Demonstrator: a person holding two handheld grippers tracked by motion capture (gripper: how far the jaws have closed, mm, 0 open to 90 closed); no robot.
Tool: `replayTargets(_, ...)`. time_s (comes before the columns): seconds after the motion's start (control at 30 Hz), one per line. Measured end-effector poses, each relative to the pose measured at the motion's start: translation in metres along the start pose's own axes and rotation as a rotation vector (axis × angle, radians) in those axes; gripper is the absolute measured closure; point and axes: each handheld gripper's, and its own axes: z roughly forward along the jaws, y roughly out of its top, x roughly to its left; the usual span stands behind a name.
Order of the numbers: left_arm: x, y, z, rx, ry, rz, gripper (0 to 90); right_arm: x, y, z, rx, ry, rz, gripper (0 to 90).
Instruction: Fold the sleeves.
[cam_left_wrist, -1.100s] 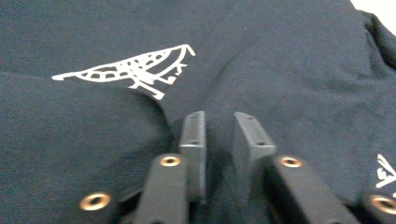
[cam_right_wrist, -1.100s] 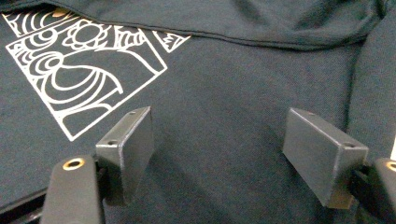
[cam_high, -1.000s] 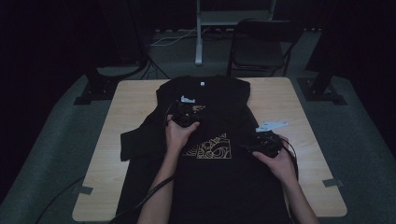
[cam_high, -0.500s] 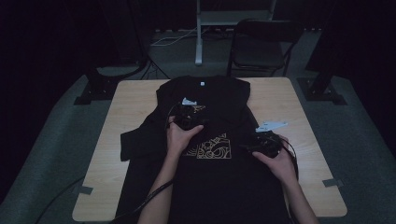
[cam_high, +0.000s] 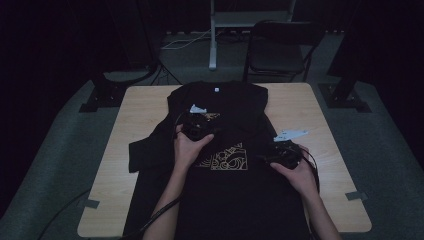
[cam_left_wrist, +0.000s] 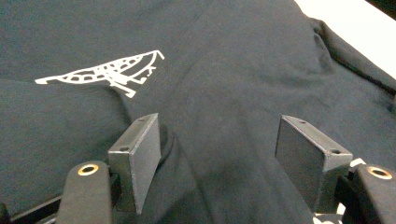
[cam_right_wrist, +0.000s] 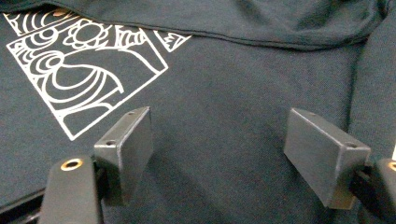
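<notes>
left hand-held gripper (cam_left_wrist: 217, 154) gapes just over the black t-shirt (cam_left_wrist: 233, 70).

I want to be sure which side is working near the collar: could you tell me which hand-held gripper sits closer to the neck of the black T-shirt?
The left hand-held gripper, on the black T-shirt above its gold print; the right hand-held gripper sits beside the print, nearer the person.

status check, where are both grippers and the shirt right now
Left gripper jaws just opened wide, a raised fold of black t-shirt by one pad, unpinched. Right gripper open over the shirt beside the print. Shirt partly folded on table; nothing in the way.
</notes>
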Motion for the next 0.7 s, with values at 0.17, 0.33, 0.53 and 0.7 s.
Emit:
replayTargets(0.17, -0.001, -0.004, -0.018, 0.004, 0.013, 0.027, 33.2, 0.0, 0.0, 0.0, 0.001, 0.002, 0.0, 22.9)
replayTargets(0.33, -0.003, -0.009, -0.037, -0.008, 0.003, 0.047, 33.8, -0.001, 0.0, 0.0, 0.0, 0.003, 0.001, 22.9)
replayTargets(0.53, -0.002, -0.015, -0.064, -0.021, 0.022, 0.073, 33.7, -0.001, 0.0, 0.0, 0.0, 0.004, 0.003, 22.8)
replayTargets(0.7, 0.004, -0.027, -0.083, -0.028, 0.036, 0.057, 33.8, -0.001, 0.0, 0.0, 0.0, 0.007, 0.003, 22.2)
